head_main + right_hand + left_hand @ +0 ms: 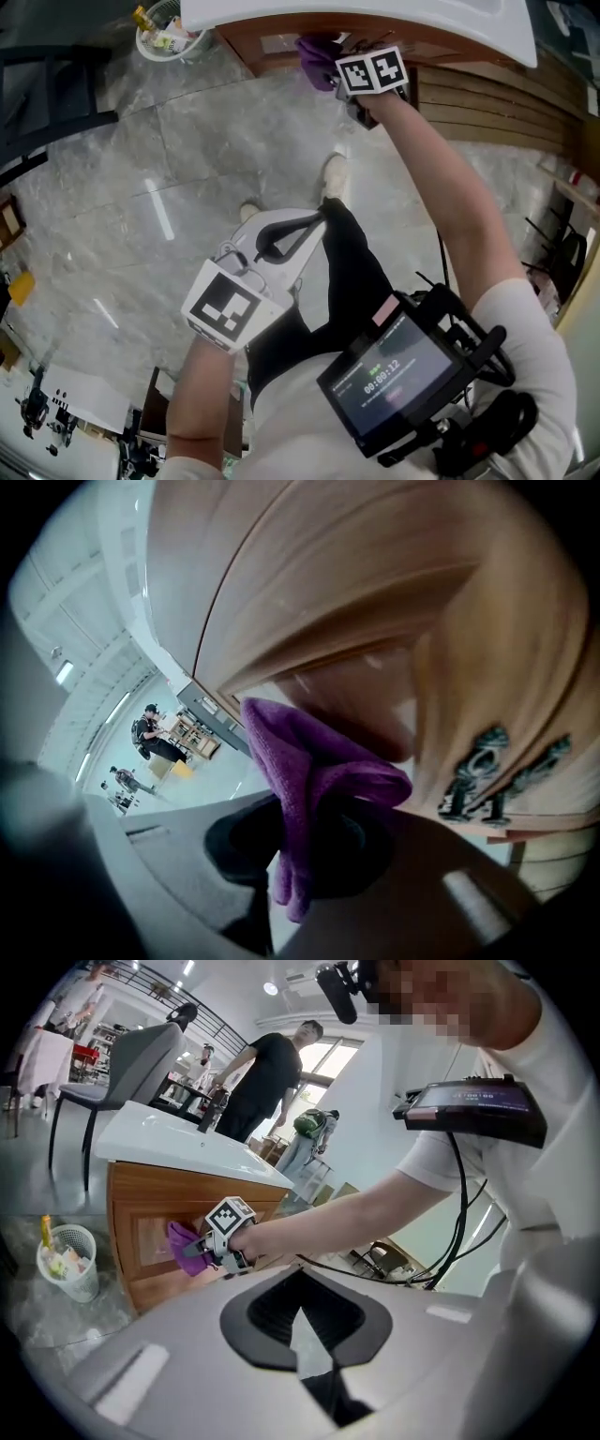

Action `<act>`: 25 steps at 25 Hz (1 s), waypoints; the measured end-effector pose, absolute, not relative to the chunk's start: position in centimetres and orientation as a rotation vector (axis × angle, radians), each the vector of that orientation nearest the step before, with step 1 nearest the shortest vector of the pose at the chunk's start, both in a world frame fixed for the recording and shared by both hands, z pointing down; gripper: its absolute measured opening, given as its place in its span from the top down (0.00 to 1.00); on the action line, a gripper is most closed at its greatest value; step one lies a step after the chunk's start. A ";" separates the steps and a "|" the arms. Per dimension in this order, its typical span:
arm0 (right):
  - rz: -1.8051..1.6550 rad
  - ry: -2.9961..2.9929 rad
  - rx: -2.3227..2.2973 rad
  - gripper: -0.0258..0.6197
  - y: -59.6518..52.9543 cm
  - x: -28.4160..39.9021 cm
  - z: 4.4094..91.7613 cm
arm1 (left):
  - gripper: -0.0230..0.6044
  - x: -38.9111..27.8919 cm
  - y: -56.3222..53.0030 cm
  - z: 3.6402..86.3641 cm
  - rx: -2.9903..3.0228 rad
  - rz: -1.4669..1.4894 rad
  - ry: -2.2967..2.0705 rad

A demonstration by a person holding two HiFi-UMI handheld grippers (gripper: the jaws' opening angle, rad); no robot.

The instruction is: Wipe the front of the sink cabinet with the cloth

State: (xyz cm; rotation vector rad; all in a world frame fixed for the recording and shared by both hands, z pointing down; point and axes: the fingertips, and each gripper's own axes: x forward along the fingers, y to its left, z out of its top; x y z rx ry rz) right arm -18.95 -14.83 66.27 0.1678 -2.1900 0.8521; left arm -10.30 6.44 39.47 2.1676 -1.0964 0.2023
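Purple cloth, bunched and folded, clamped in right gripper against wooden cabinet front; left gripper closed, empty.

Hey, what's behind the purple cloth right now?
The wooden cabinet front; the cloth looks pressed against it. The wood directly behind the cloth is covered, so its condition can't be seen.

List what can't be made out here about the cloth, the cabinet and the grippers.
- Head view: the white sink top overhangs the cabinet front, hiding most of it.
- Right gripper view: the purple cloth covers the jaw tips of the right gripper; whether cloth touches wood is blurred, too close.
- Left gripper view: the contents of the bin are too small to name.
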 end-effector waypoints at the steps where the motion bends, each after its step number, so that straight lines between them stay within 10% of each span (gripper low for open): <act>1: 0.859 -2.193 0.180 0.87 -15.4 -18.1 66.1 | 0.96 -9.9 6.0 39.4 2.175 0.206 -1.085; 25: 0.976 -2.232 0.260 0.87 -24.6 -3.6 64.5 | 0.96 1.2 -3.6 39.2 2.243 0.283 -0.914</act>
